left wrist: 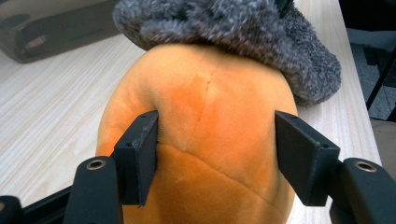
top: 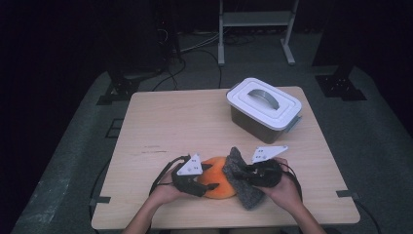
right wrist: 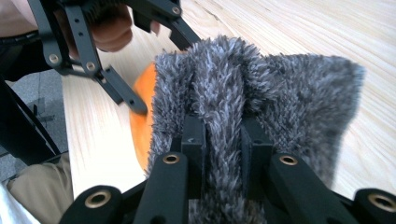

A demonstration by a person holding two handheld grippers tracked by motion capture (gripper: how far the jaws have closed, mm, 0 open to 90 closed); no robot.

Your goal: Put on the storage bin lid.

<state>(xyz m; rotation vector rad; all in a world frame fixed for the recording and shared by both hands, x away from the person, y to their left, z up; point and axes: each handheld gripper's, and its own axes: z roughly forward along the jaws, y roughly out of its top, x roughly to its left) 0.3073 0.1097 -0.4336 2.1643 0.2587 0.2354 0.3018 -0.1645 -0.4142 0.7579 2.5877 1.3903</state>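
An orange plush toy (top: 214, 171) lies near the table's front edge, with a grey fuzzy cloth (top: 245, 189) draped over its right end. My left gripper (top: 207, 185) comes in from the left. Its pads press on both sides of the orange plush (left wrist: 210, 116), and the near pad dents the fabric. The grey cloth (left wrist: 233, 28) covers the plush's far end. My right gripper (right wrist: 223, 149) is shut on a raised fold of the grey cloth (right wrist: 280, 93). Behind that cloth a strip of the orange plush (right wrist: 141, 93) peeks out beside one finger (right wrist: 122, 92) of the other gripper.
A white-lidded storage box (top: 265, 105) with a grey handle stands at the table's back right, and its dark wall (left wrist: 46, 28) shows in the left gripper view. The wooden table (top: 180, 122) carries nothing else. Dark stands and cables lie on the floor beyond it.
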